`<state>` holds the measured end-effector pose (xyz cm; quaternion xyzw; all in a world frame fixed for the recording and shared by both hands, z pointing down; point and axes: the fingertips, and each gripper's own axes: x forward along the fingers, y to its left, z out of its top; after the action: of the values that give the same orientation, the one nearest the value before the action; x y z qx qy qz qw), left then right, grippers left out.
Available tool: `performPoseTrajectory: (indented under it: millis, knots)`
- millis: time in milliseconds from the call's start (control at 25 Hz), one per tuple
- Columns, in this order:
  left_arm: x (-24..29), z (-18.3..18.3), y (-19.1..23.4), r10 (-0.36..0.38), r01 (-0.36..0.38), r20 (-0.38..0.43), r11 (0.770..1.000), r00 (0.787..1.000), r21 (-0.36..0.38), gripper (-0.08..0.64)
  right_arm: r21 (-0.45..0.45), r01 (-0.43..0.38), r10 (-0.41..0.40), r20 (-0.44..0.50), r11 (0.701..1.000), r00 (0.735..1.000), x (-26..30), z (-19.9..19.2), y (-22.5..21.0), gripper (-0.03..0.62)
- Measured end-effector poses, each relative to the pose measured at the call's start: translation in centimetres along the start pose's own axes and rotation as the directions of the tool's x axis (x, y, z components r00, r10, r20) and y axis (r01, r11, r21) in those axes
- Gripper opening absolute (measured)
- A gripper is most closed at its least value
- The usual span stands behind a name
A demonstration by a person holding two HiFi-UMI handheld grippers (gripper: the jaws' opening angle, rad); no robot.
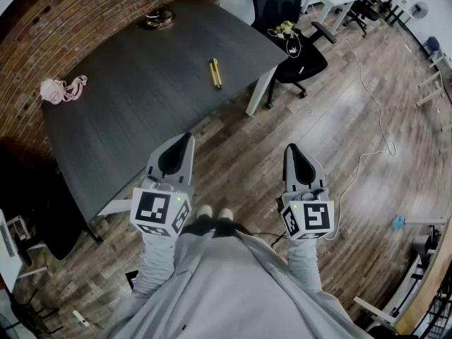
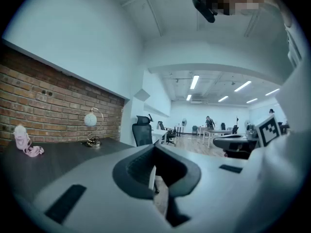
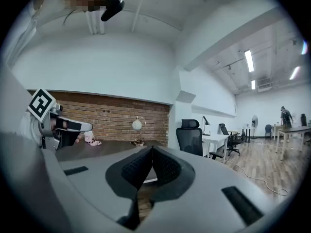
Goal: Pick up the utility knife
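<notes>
Yellow, slim, rigid: the utility knife [image 1: 215,73] lies flat on the dark bench [image 1: 127,111], near its right-hand edge in the head view. I judge it light, hard-shelled and slightly slick, best pinched across mid-body, clear of the blade end. My left hand-held gripper [image 1: 186,139] and right hand-held gripper [image 1: 291,147] hang well short of it, jaws together, empty.

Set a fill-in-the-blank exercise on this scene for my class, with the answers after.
1. The yellow knife lies on the dark ____.
2. The lamp stands by the ____ wall.
3. The left gripper and right gripper both have their jaws ____.
4. The knife is in ____ gripper.
Missing words: table; brick; shut; neither.
</notes>
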<state>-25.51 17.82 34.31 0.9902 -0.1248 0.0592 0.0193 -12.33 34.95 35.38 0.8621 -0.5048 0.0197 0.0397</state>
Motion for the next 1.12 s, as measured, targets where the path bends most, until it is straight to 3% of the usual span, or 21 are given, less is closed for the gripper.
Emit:
performPoseTrajectory:
  millis: [520,760,1120]
  knots:
    - [1.8,-0.6,0.9,0.030,-0.030,-0.007,1.000,1.000,-0.008,0.018,0.027,-0.018,0.018,0.003,0.999,1.000,1.8,-0.6,-1.2,0.018]
    - [6.8,-0.6,3.6,0.006,-0.006,-0.013,1.000,1.000,-0.007,0.018,0.032,-0.016,0.017,-0.010,0.999,1.000,7.4,-1.0,-2.0,0.018]
    - [15.6,1.5,11.2,-0.026,0.026,-0.009,1.000,1.000,-0.005,0.018,0.024,0.007,-0.007,-0.008,1.000,1.000,18.7,0.7,-2.7,0.018]
